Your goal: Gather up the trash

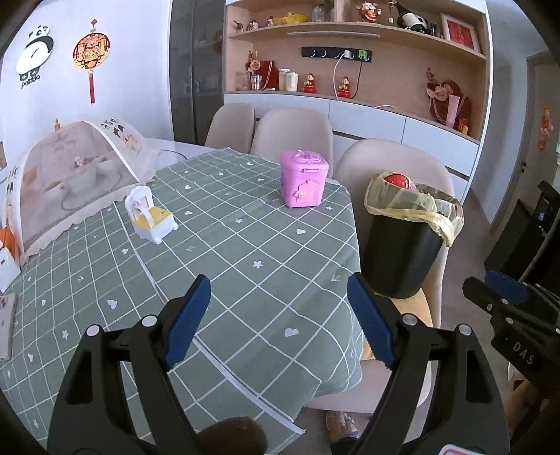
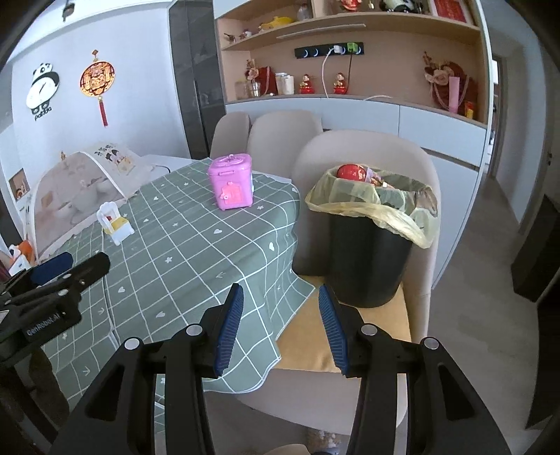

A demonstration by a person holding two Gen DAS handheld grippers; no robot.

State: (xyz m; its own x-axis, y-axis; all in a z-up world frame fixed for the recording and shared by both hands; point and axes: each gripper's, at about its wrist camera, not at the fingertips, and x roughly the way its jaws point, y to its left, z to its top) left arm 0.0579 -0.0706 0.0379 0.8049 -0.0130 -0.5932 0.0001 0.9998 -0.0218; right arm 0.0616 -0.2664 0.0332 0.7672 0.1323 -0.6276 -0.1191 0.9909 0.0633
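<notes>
Closest in, the left gripper (image 1: 280, 315) hangs over the near edge of the table (image 1: 245, 252), fingers spread wide apart with nothing between them. The right gripper (image 2: 280, 325) is just off the table's right edge, over the yellow seat cushion (image 2: 315, 336) of a chair (image 2: 367, 154), also apart and empty.

On that cushion stands the black trash bin (image 2: 367, 259), pretty much touching the hanging tablecloth (image 2: 196, 245). Its yellowish bag (image 2: 395, 217) is folded over the rim, and something red and round (image 2: 351, 172) sits on top of the stuff inside, along with some wrappers I can't really make out.

On the table, a small white and yellow toy chair (image 1: 150, 218) sits toward the left side, and a pink box (image 1: 303, 178) stands near the far right corner. A mesh food cover (image 1: 70, 178) takes up the far left, with dishes under it. A phone (image 1: 7, 325) lies at the left edge.

Behind the table are two more chairs (image 1: 290, 133), then shelves (image 1: 350, 31) full of ornaments.
</notes>
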